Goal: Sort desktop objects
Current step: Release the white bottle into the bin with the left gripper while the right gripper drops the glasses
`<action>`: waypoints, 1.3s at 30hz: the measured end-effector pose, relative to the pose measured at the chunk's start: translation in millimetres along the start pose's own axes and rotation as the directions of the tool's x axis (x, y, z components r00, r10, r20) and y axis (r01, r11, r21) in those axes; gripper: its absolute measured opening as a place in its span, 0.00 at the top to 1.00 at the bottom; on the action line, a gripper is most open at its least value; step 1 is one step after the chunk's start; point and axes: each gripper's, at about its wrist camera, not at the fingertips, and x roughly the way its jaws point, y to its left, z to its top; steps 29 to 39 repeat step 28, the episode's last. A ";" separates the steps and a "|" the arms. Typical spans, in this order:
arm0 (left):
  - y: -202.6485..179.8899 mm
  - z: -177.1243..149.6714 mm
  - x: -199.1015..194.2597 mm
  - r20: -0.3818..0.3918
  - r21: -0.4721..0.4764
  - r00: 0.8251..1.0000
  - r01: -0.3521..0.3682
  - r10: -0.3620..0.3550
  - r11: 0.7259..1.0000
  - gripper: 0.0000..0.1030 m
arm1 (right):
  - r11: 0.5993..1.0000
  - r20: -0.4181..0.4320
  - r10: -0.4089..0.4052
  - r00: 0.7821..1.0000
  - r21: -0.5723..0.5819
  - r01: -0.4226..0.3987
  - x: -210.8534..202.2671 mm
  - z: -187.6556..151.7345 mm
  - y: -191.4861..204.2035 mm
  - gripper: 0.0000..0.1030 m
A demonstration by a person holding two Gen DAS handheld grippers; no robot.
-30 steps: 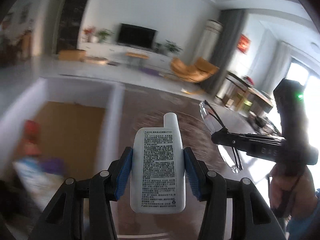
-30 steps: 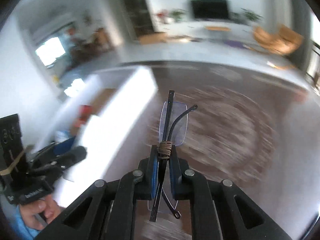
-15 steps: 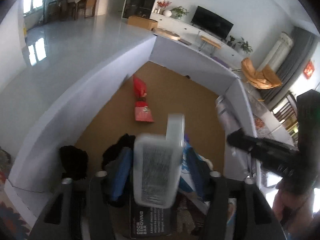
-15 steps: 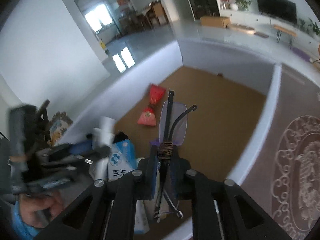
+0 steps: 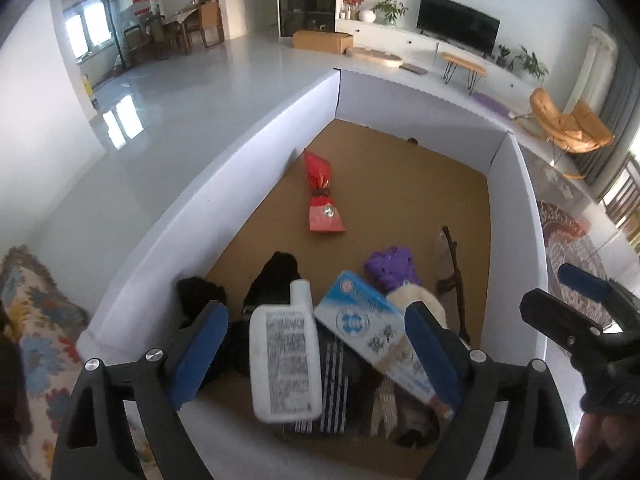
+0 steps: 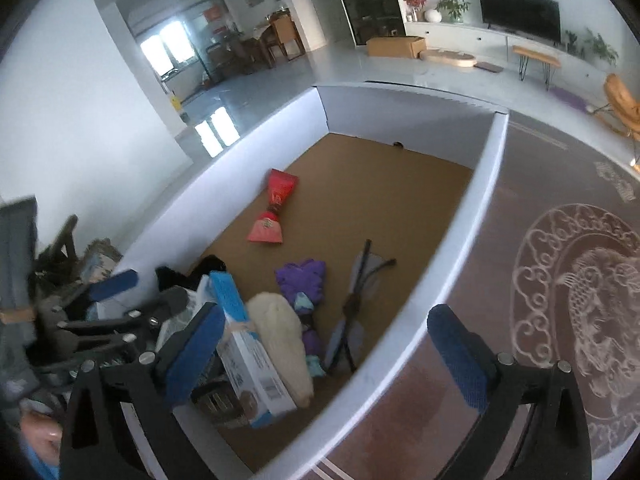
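A white-walled box [image 5: 256,168] with a brown floor holds the sorted objects. My left gripper [image 5: 316,344] is open above its near end; the white bottle [image 5: 286,364] sits free between the blue pads, over the pile. My right gripper [image 6: 328,356] is open over the box's right wall [image 6: 452,248]. The glasses [image 6: 356,300] lie folded on the box floor, also in the left wrist view [image 5: 450,268]. Nearby lie a blue-and-white carton [image 5: 376,328], a purple item [image 6: 302,280], a cream item [image 6: 280,332] and a red pouch [image 5: 322,196].
Black cloth items [image 5: 276,276] lie at the box's near left. A brown patterned tabletop [image 6: 560,280] lies right of the box. A patterned cushion [image 5: 36,328] is at the left. The right gripper shows in the left wrist view [image 5: 580,304].
Both grippers moved from the table to over the box and opened. The bottle left the left gripper's hold. The glasses dropped from the right gripper onto the box floor.
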 end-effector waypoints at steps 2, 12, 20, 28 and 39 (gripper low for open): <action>-4.0 -5.9 -11.0 0.037 0.025 0.995 -0.090 0.089 0.996 0.12 | 1.000 0.012 -0.021 1.000 -0.019 0.022 -7.3 -2.9 0.5 0.01; 22.1 -19.3 -26.4 0.046 -0.101 0.999 -0.021 0.026 0.995 0.12 | 0.997 -0.028 -0.056 0.998 -0.047 0.054 -20.8 -1.4 7.2 0.01; 17.9 -15.9 -31.9 0.073 -0.072 0.997 -0.032 0.037 0.997 0.12 | 0.997 -0.056 -0.052 0.997 -0.059 0.049 -16.4 -3.0 15.0 0.01; 14.5 -18.6 -31.7 0.103 -0.105 0.994 -0.011 0.021 0.994 0.05 | 0.998 -0.036 -0.047 0.998 -0.053 0.045 -23.1 -2.5 11.9 0.01; 14.5 -18.6 -31.7 0.103 -0.105 0.994 -0.011 0.021 0.994 0.05 | 0.998 -0.036 -0.047 0.998 -0.053 0.045 -23.1 -2.5 11.9 0.01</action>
